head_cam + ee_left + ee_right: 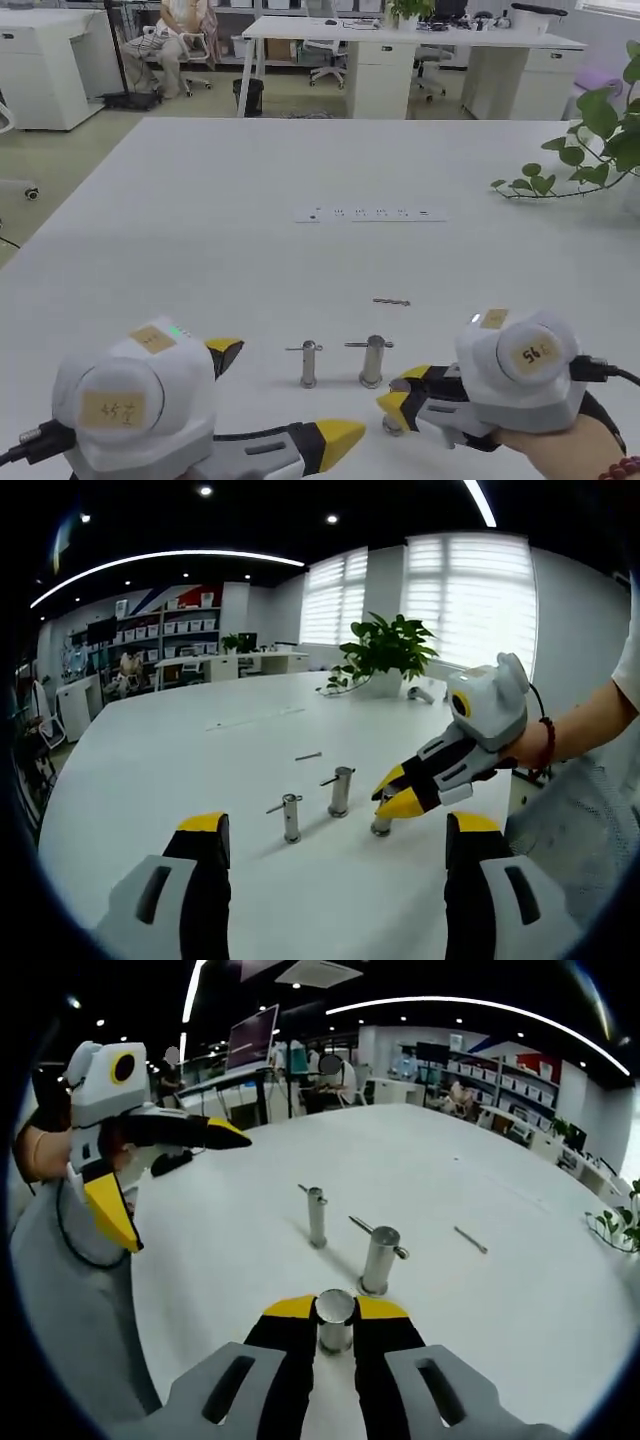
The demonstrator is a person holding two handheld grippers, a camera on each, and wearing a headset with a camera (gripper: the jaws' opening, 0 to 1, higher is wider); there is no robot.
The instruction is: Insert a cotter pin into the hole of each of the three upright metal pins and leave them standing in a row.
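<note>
Being held upright in the closed yellow-tipped jaws of the right tool (337, 1308) is the third short cylindrical steel pin (336, 1326), and no cotter is seen through it. Beside it, the middle polished pin (372, 361) and the end polished pin (309, 363) stand in line on the smooth white desk (300, 170), each crossed by a thin wire cotter. Further out a slim loose cotter pin (391, 301) lies flat. The left tool (337, 830) is held wide open and empty. The last insertion is judged in hand: the loose cotter must be fetched and threaded.

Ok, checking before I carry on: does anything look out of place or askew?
Nothing damaged or spilled. One cotter pin lies loose farther out on the table; the third metal pin, clamped in the right hand-held gripper, shows none.
</note>
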